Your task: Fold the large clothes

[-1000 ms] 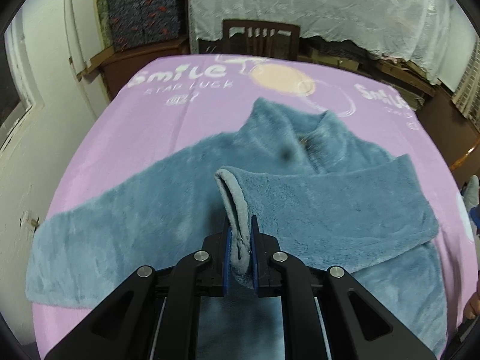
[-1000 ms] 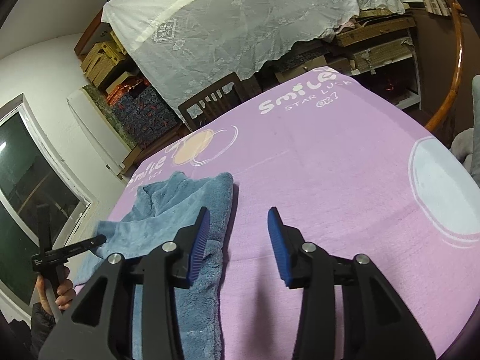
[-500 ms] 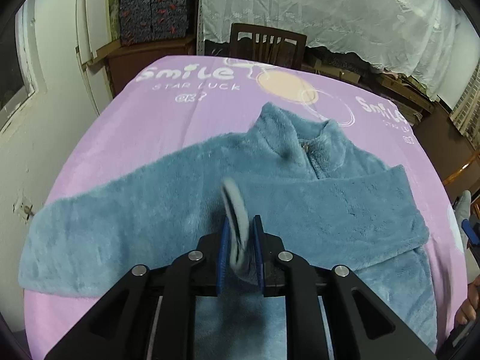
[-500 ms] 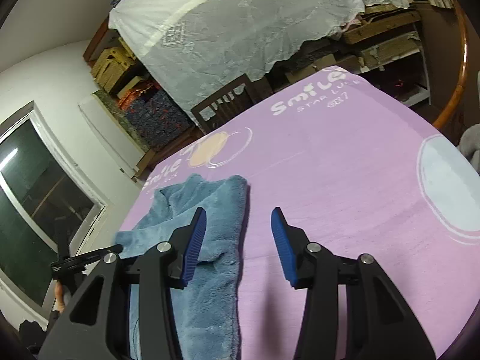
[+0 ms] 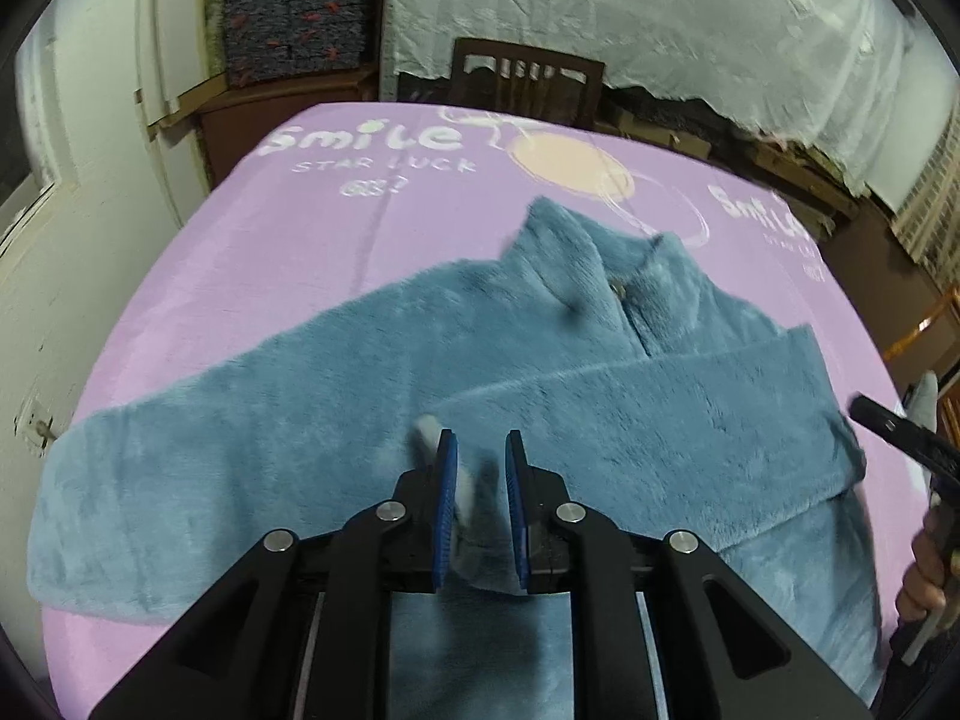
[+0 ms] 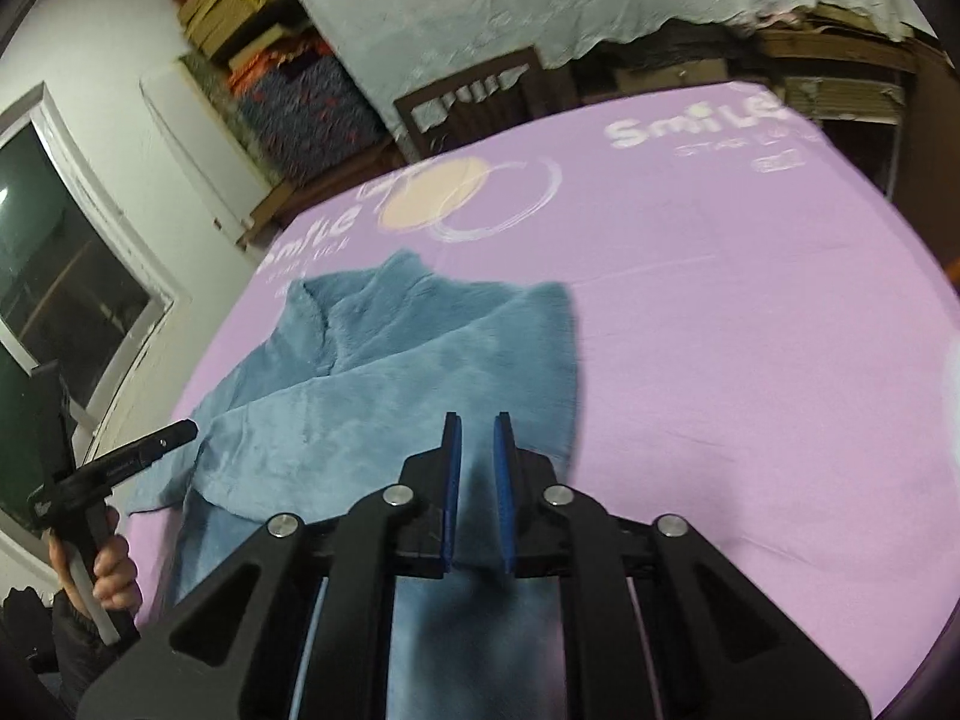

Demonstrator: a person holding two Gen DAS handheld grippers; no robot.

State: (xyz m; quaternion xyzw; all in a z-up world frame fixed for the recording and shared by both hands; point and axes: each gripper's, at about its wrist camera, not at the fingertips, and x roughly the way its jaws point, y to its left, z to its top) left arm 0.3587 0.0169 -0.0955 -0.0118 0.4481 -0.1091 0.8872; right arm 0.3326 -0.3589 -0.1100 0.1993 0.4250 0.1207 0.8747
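A blue fleece sweater [image 5: 288,420] lies face up on the purple blanket [image 5: 288,240], collar away from me. Its right sleeve [image 5: 660,420] is folded across the chest, and the other sleeve stretches out to the left. My left gripper [image 5: 480,441] is shut on that folded sleeve's pale-lined cuff [image 5: 477,507], which looks blurred. My right gripper [image 6: 478,423] hangs over the sweater's [image 6: 420,348] folded right side. Its jaws are closing and almost together. Fleece shows in the narrow gap, but I cannot tell whether it is pinched. Each gripper appears in the other's view, the right [image 5: 857,407] and the left [image 6: 187,429].
A wooden chair [image 5: 528,84] stands behind the blanket's far edge. A white lace cloth [image 5: 660,18] drapes over furniture at the back. A window [image 6: 48,270] and wall are on the left. Bare purple blanket [image 6: 750,312] spreads to the right of the sweater.
The right gripper swung left from bare blanket to above the sweater, and its wide jaws narrowed to a slit. The cuff in the left gripper, which stood upright, sagged lower.
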